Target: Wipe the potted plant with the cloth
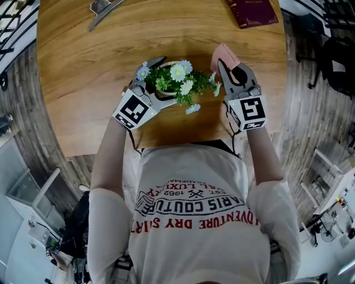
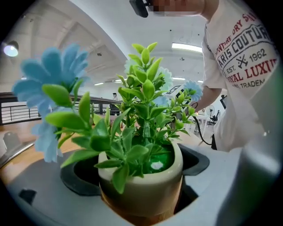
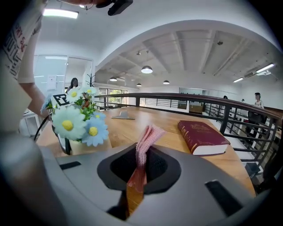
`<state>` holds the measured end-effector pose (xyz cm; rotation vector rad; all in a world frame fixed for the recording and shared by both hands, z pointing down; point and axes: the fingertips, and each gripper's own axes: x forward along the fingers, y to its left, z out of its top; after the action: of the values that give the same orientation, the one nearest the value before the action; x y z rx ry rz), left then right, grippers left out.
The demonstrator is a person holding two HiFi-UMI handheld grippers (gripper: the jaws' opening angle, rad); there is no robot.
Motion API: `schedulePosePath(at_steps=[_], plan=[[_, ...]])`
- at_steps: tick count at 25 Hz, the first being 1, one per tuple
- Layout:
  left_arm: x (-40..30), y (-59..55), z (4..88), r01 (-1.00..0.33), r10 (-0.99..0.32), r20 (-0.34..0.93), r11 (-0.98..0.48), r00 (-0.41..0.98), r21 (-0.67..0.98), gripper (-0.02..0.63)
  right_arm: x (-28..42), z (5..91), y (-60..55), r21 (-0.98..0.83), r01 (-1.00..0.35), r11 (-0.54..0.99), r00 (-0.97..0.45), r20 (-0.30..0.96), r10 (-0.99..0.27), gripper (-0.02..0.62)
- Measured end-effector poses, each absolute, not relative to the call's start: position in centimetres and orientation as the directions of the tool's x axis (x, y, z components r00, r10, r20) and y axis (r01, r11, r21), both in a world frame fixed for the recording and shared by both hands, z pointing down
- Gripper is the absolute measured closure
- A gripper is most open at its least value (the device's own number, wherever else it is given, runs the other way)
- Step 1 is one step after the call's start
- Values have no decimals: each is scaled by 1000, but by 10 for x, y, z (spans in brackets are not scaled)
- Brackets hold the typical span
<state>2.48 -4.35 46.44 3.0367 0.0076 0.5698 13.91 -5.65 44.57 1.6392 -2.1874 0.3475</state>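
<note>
Two tongs work near the front edge of a wooden worktop, close to the person's chest. The left tongs are closed round the smooth, cream, rounded pot of a plant with glossy green leaves and pale blue and white daisies. The right tongs pinch a pink ribbed knit cloth, folded thin and standing upright, just right of the flowers. Beyond the plant lies broad bare wood grain. A dark red hardback book lies well apart at the far right edge, and a grey metal piece at the far left. A black railing runs behind the worktop.
</note>
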Motion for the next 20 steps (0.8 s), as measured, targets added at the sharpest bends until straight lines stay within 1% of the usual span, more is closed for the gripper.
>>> schedulePosePath(at_steps=[4, 7, 11, 15, 20], plan=[[24, -42, 470, 11, 19, 372, -1000, 928, 23, 83, 138, 448, -56, 34, -956, 290, -248, 432, -867, 552], [24, -43, 470, -10, -8, 382, -1000, 924, 6, 83, 137, 447, -54, 41, -957, 288, -243, 428, -870, 552], [15, -46, 452, -96, -88, 332, -995, 939, 8, 81, 134, 438, -47, 50, -956, 290, -241, 431, -869, 552], [-7, -44, 440, -169, -145, 343, -985, 928, 42, 81, 130, 418, -39, 57, -957, 284, -236, 418, -877, 552], [-37, -50, 404, -302, -283, 305, -953, 909, 17, 84, 121, 388, -31, 75, -955, 286, -236, 388, -891, 552]])
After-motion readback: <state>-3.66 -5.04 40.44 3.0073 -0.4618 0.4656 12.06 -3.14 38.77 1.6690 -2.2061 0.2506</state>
